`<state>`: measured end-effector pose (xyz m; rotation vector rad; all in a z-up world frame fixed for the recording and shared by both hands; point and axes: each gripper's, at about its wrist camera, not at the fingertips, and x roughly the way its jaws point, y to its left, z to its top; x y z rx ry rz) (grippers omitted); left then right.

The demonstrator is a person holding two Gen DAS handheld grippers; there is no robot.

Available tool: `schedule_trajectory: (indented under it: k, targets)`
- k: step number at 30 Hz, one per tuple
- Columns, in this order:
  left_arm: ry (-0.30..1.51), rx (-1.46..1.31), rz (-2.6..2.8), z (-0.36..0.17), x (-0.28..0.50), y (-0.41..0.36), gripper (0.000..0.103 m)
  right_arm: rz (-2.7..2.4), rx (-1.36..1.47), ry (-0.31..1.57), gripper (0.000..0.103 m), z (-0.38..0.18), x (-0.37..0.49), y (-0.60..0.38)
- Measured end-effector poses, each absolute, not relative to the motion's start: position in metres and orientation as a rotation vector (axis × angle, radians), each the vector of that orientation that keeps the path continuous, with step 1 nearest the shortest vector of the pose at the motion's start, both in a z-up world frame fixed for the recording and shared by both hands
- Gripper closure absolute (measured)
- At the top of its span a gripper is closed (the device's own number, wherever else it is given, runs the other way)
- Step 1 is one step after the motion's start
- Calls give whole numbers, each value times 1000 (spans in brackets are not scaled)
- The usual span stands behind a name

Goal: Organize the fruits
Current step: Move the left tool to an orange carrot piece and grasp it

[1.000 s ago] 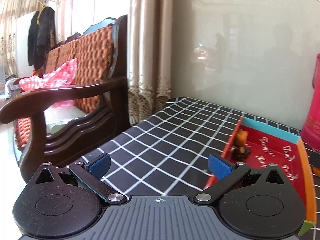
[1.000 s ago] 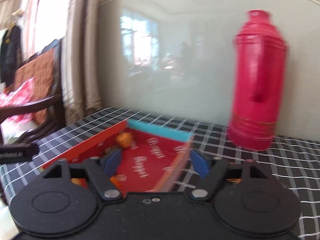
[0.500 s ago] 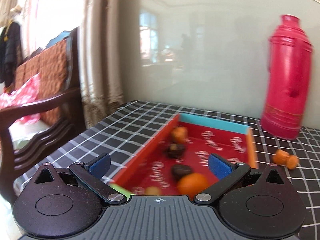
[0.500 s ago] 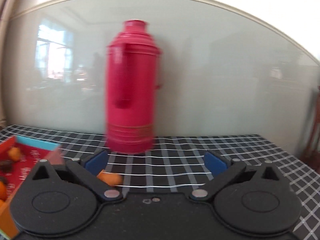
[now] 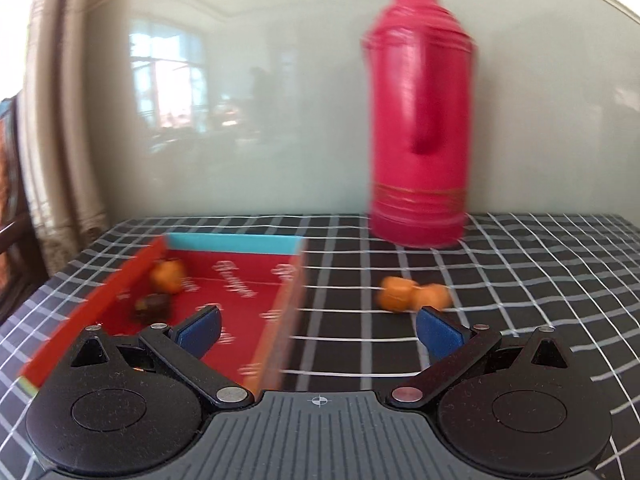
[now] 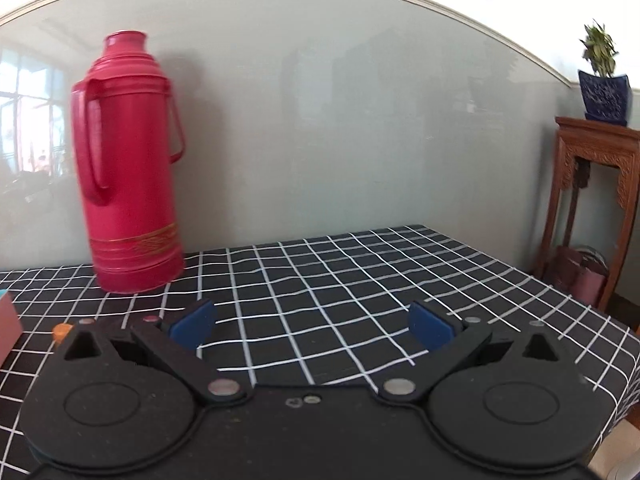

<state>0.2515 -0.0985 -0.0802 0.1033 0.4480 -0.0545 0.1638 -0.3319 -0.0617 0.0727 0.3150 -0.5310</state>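
Swung rightward since a second ago: both views now past the armchair, onto the red flask (image 5: 420, 120) and checked surface (image 6: 360, 280). Partly done, judging by the red tray (image 5: 240, 292) at left, holding an orange fruit (image 5: 168, 276) and a dark one (image 5: 152, 306). Left to gather: two small orange fruits (image 5: 414, 299), blurred, touching, right of the tray, near the flask. Left hand-held gripper (image 5: 318, 330) wide, empty; right hand-held gripper (image 6: 310, 324) likewise spread, nothing between.
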Motion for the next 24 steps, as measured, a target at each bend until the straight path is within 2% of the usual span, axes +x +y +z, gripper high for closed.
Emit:
schedule_trajectory:
  k: [7,8,11,16,19,24]
  targets:
    - [438,180,-135,-87,262,-143,3,-511,109,330,6,-65,169,-342]
    - [443,187,-150,-89,265,-148,10,-506,112,331,6,-65,170,-341]
    - [484,197,-198,-95,277,-165,22,-489,116,325,6,-64,172,-338]
    - [502,201,-200,-101,297,-175,23,-460,128,332,6,-64,177,-337]
    - [516,197,-234,-104,303,-179,32,-451,134,340,6,-64,180,-337]
    - [542,207,-265,-113,314,-197,32,-437,139,343,6,-64,179,-337]
